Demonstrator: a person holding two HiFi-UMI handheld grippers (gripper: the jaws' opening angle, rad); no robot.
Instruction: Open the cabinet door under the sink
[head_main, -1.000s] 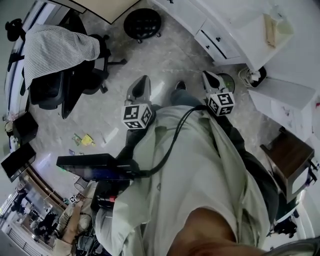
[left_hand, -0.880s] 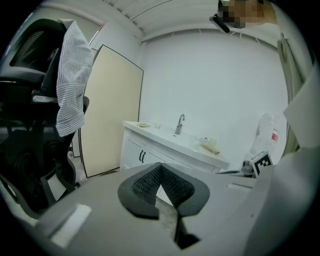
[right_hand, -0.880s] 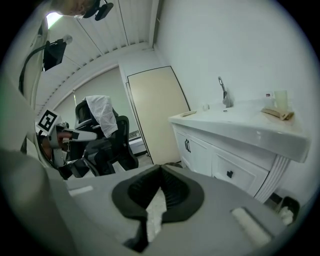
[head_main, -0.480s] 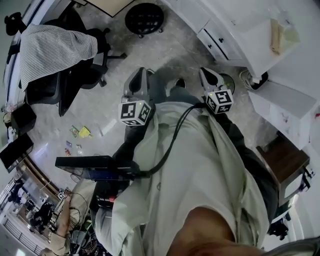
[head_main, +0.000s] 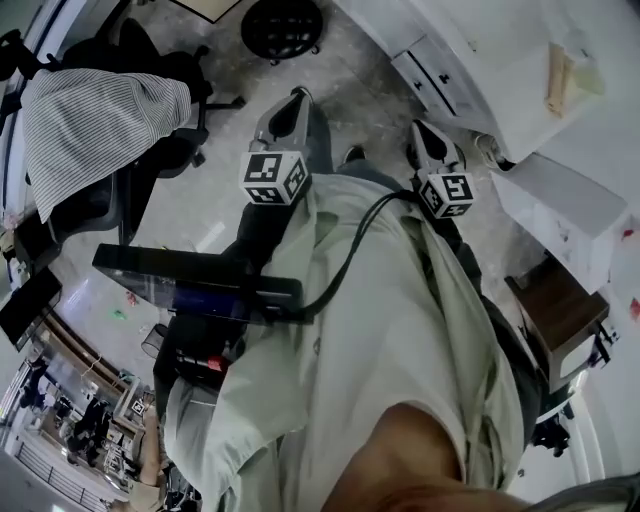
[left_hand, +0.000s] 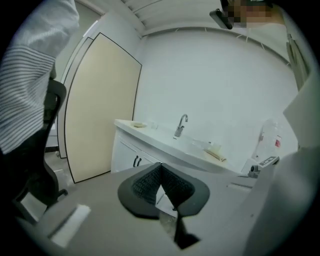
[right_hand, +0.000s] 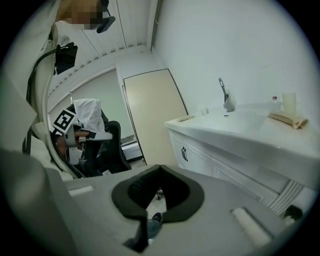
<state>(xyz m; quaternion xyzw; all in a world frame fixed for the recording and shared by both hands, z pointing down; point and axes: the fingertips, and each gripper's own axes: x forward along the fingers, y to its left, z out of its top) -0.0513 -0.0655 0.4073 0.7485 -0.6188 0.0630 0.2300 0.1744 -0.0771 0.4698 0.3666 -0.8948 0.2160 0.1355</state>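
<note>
The white cabinet under the sink (head_main: 428, 66) stands at the upper right of the head view, its doors closed, with dark handles (left_hand: 136, 161) showing. A chrome faucet (left_hand: 181, 125) rises from the white counter above it. My left gripper (head_main: 293, 105) is held at chest height over the floor, well short of the cabinet, jaws shut with nothing in them (left_hand: 160, 166). My right gripper (head_main: 421, 136) is level with it and nearer the cabinet, also shut and empty (right_hand: 160, 168). Its view shows one door handle (right_hand: 184, 154) ahead on the right.
An office chair draped with a striped cloth (head_main: 92, 112) stands at the left, a round black stool (head_main: 281, 26) beyond it. White boxes (head_main: 560, 208) and a dark wooden stand (head_main: 560, 312) sit at the right. A beige panel (left_hand: 97, 112) leans left of the cabinet.
Both grippers have moved forward toward the cabinet, the left one more. The black device at my waist has shifted up in the head view. Both jaws stay shut.
</note>
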